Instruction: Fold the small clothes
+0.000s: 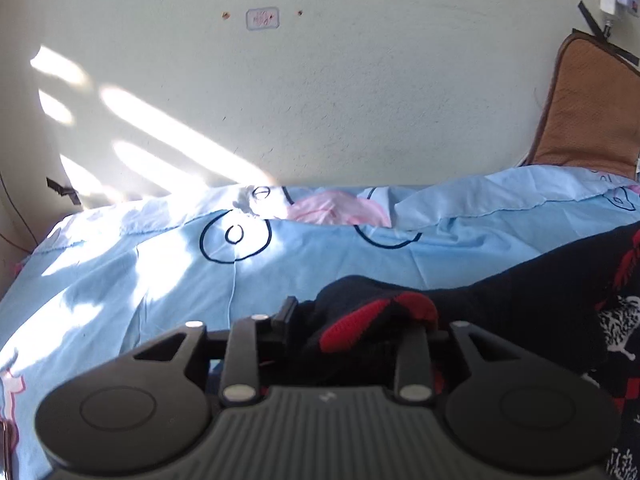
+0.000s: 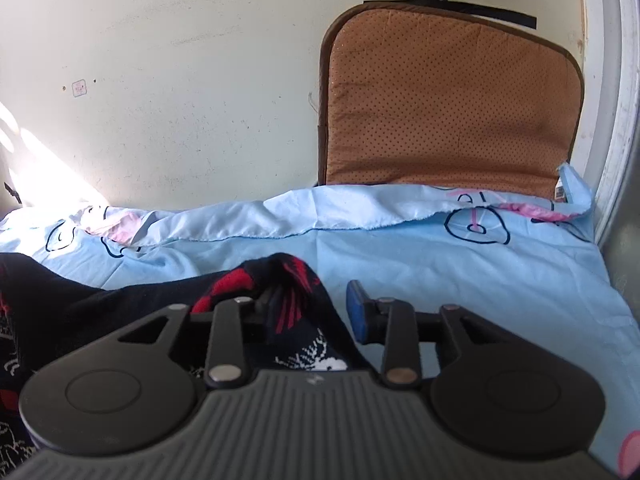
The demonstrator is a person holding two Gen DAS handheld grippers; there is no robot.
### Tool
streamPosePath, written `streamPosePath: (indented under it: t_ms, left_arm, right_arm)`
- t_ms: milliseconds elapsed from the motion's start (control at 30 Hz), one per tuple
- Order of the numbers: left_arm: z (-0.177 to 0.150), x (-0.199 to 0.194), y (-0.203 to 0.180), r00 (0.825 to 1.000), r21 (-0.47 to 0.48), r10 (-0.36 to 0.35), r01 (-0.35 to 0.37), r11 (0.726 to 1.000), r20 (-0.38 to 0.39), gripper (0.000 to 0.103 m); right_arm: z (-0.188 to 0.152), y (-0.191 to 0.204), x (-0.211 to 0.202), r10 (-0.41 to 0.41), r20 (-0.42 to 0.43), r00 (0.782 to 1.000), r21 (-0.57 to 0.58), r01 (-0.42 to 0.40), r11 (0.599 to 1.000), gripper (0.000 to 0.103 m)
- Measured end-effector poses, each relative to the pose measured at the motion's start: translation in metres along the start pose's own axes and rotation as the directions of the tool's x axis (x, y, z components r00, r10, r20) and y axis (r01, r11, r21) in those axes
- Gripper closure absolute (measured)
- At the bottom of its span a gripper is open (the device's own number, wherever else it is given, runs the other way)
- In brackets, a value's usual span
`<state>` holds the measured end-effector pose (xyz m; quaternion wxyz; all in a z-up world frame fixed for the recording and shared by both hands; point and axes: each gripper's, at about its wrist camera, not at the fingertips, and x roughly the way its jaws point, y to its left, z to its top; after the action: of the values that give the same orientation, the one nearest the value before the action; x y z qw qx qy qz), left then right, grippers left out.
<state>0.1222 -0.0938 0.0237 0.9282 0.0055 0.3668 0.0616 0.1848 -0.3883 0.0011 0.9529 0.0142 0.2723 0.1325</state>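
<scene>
A small black garment with red and white patterns (image 1: 520, 304) lies on the light blue bedsheet (image 1: 140, 272). In the left wrist view my left gripper (image 1: 348, 320) stands open around its bunched left end; the cloth with a red patch drapes over the right finger and hides it. In the right wrist view the same garment (image 2: 72, 304) runs in from the left. My right gripper (image 2: 312, 304) stands open around its right end; the cloth covers the left finger, and the blue-padded right finger (image 2: 358, 312) is bare.
A pale wall (image 1: 320, 100) rises behind the bed. A brown cushion (image 2: 448, 100) leans against it at the right. The sheet's folded hem (image 2: 300, 216) runs along the back. A grey frame (image 2: 616, 160) borders the far right.
</scene>
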Motion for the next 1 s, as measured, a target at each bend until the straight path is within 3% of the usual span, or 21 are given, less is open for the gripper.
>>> streamPosePath:
  t_ms: [67, 133, 200, 267, 300, 467, 500, 567, 633, 667, 700, 767, 800, 833, 867, 933, 1000]
  left_arm:
    - [-0.001, 0.003, 0.01, 1.0, -0.028, 0.02, -0.02, 0.999, -0.004, 0.053]
    - [-0.001, 0.004, 0.021, 1.0, -0.058, 0.02, -0.02, 0.998, -0.007, 0.052]
    - [0.0, 0.006, 0.032, 1.0, -0.104, 0.013, -0.014, 0.995, -0.006, 0.048]
    - [0.001, 0.007, 0.039, 1.0, -0.139, 0.001, -0.002, 0.99, -0.012, 0.048]
    - [0.001, 0.008, 0.04, 1.0, -0.147, -0.005, 0.003, 0.989, -0.015, 0.048]
    - [0.001, 0.012, 0.041, 1.0, -0.138, -0.009, 0.007, 0.99, -0.012, 0.047]
    - [0.001, 0.012, 0.042, 1.0, -0.14, -0.012, 0.01, 0.99, -0.011, 0.046]
    - [0.003, 0.017, 0.048, 1.0, -0.154, -0.016, 0.014, 0.988, -0.01, 0.044]
    - [0.006, 0.027, 0.053, 1.0, -0.187, -0.02, 0.016, 0.982, -0.022, 0.043]
    - [0.007, 0.033, 0.055, 0.999, -0.214, -0.026, 0.018, 0.977, -0.032, 0.043]
    - [0.007, 0.038, 0.057, 0.999, -0.237, -0.032, 0.022, 0.971, -0.039, 0.042]
    - [0.003, 0.047, 0.059, 0.998, -0.26, -0.026, 0.011, 0.965, -0.056, 0.037]
    - [0.001, 0.048, 0.059, 0.999, -0.253, -0.021, 0.008, 0.967, -0.046, 0.035]
    - [-0.001, 0.046, 0.058, 0.999, -0.235, -0.01, 0.001, 0.972, -0.036, 0.032]
    - [-0.003, 0.045, 0.057, 0.999, -0.219, 0.006, -0.013, 0.976, -0.031, 0.025]
    - [-0.008, 0.044, 0.057, 1.0, -0.199, 0.013, -0.016, 0.98, -0.015, 0.021]
    - [-0.008, 0.044, 0.059, 1.0, -0.215, 0.006, -0.008, 0.976, -0.007, 0.018]
  right_arm:
    - [0.0, 0.0, -0.012, 0.049, 0.005, 0.999, -0.027, -0.049, 0.998, 0.061]
    - [0.0, 0.005, -0.03, 0.129, 0.023, 0.991, -0.044, -0.127, 0.991, 0.061]
    - [0.0, 0.011, -0.044, 0.222, 0.019, 0.975, -0.044, -0.221, 0.974, 0.06]
    - [0.002, 0.017, -0.038, 0.401, -0.054, 0.914, 0.035, -0.4, 0.916, 0.06]
    - [0.001, 0.023, -0.033, 0.44, -0.088, 0.894, 0.066, -0.435, 0.898, 0.062]
    - [-0.014, 0.048, 0.026, 0.467, -0.306, 0.829, 0.22, -0.416, 0.882, 0.06]
    - [-0.018, 0.047, 0.04, 0.508, -0.352, 0.786, 0.293, -0.422, 0.858, 0.06]
    - [-0.016, 0.045, 0.055, 0.589, -0.331, 0.737, 0.377, -0.469, 0.799, 0.06]
    - [-0.005, 0.049, 0.073, 0.653, -0.281, 0.703, 0.426, -0.518, 0.742, 0.06]
    - [0.004, 0.053, 0.084, 0.666, -0.239, 0.707, 0.426, -0.54, 0.726, 0.06]
    - [0.015, 0.057, 0.091, 0.634, -0.195, 0.749, 0.388, -0.534, 0.751, 0.06]
    - [0.04, 0.059, 0.103, 0.485, -0.077, 0.871, 0.297, -0.445, 0.845, 0.06]
    - [0.048, 0.057, 0.108, 0.422, -0.037, 0.906, 0.296, -0.393, 0.87, 0.06]
    - [0.057, 0.052, 0.113, 0.38, -0.017, 0.925, 0.312, -0.356, 0.881, 0.06]
    - [0.063, 0.049, 0.115, 0.368, -0.022, 0.93, 0.325, -0.341, 0.882, 0.06]
    - [0.067, 0.045, 0.107, 0.375, -0.024, 0.927, 0.326, -0.348, 0.879, 0.06]
    - [0.064, 0.042, 0.091, 0.414, -0.032, 0.91, 0.3, -0.387, 0.872, 0.06]
